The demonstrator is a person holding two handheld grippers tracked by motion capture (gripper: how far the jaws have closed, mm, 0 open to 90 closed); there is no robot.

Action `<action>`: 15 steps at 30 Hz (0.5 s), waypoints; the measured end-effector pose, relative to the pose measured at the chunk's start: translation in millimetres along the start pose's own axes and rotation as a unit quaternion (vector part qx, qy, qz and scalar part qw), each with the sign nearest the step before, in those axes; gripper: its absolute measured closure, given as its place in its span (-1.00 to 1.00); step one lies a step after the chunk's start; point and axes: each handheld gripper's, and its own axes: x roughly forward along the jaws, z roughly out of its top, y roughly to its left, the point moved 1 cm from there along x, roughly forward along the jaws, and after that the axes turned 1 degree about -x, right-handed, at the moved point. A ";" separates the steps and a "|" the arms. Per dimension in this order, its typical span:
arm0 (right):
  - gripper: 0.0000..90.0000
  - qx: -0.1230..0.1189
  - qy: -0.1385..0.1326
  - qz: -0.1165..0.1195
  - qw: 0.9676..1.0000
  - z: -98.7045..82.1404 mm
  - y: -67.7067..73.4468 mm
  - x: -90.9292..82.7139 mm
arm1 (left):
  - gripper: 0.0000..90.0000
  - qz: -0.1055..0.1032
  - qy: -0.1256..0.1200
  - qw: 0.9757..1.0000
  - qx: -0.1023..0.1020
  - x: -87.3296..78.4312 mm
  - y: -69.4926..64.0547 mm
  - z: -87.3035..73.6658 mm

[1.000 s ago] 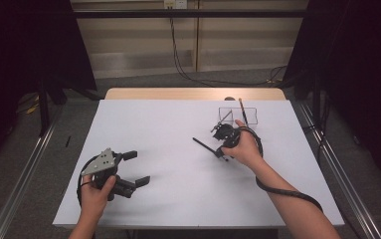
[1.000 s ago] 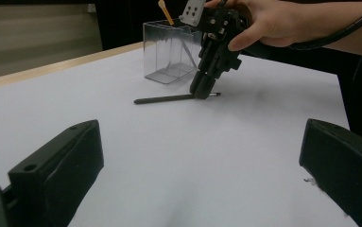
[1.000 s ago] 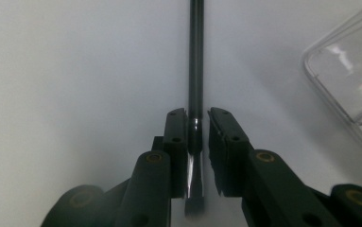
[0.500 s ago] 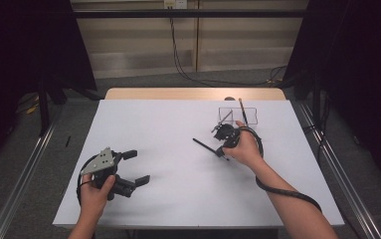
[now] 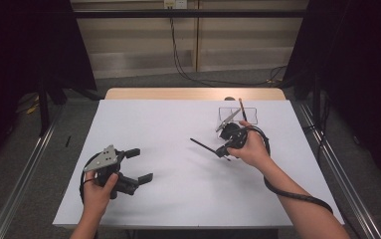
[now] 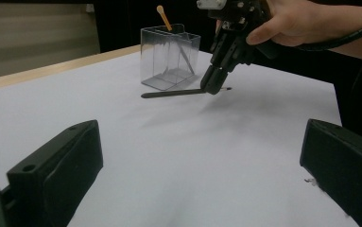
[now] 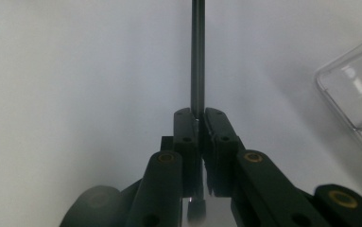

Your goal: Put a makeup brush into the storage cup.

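Observation:
My right gripper (image 5: 223,151) is shut on one end of a thin dark stick (image 5: 203,146), which points left just above the white table (image 5: 178,199). In the right gripper view the stick (image 7: 197,56) runs straight out from between the closed jaws of the right gripper (image 7: 198,116). From the left gripper view, the right gripper (image 6: 214,87) holds the stick (image 6: 169,93) nearly level, with a shadow beneath it. At the table's front left my left gripper (image 5: 142,163) is open with nothing between its jaws, and it is open in its own view too (image 6: 200,161).
A clear plastic container (image 5: 238,115) stands at the back right, just beyond the right hand, with a wooden stick (image 5: 241,108) leaning in it. It appears too in the left gripper view (image 6: 169,56) and at the right edge of the right gripper view (image 7: 353,90).
The right hand has risen a little with the dark stick in its gripper. The left hand has stayed put.

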 end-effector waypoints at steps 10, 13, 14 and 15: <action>0.89 -0.041 -0.007 0.021 0.999 -8.7 10.2 -9.0 | -1.00 -0.008 0.021 1.000 0.005 16.6 1.0 7.4; 0.89 -0.052 -0.009 0.023 0.998 -10.2 12.8 -10.0 | -1.00 -0.009 0.028 1.000 -0.001 21.2 1.3 9.9; 0.89 -0.058 -0.009 0.027 0.998 -10.4 13.8 -10.5 | -1.00 -0.009 0.032 0.999 0.002 23.0 1.8 11.0; 0.89 -0.062 -0.009 0.030 0.998 -10.6 15.5 -11.0 | -1.00 -0.010 0.034 0.999 0.002 24.5 2.5 11.9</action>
